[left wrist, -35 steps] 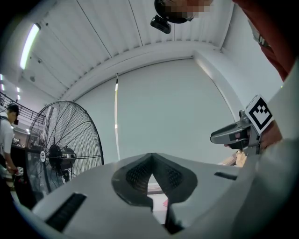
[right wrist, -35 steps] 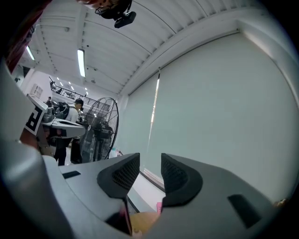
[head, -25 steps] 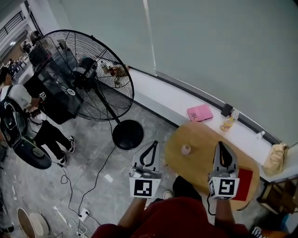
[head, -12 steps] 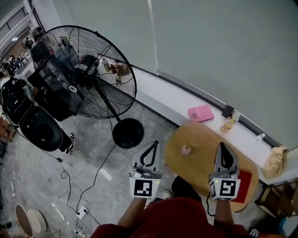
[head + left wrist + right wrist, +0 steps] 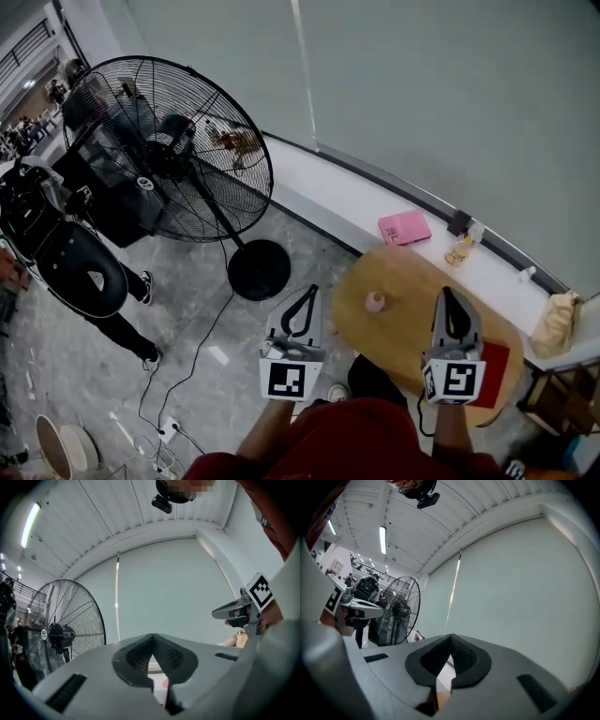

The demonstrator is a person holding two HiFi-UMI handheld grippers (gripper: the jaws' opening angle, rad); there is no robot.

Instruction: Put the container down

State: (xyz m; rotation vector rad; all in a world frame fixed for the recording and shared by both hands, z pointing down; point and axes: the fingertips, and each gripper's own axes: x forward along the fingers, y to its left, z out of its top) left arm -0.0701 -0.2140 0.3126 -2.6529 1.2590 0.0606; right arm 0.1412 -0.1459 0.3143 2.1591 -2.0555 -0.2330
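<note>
The only print in view is the black-and-white square pattern on each gripper's cube, facing the camera at the bottom of the head view; a small round badge sits on the hub of the big black fan in the upper left of the frame, too small to read.

The left gripper and the right gripper are held side by side in the lower middle of the frame, level with each other, jaws pointing up the frame and cubes toward the person; bare forearms run down from them to a red garment at the bottom edge. In the left gripper view its jaws meet at the tips with nothing between them; the right gripper view shows the same, tips together and empty.

The container, small and pale pink, stands on the round wooden table in the lower centre of the frame, between the two grippers as pictured and clear of both; a pink flat box lies on the white ledge above the table.
</note>
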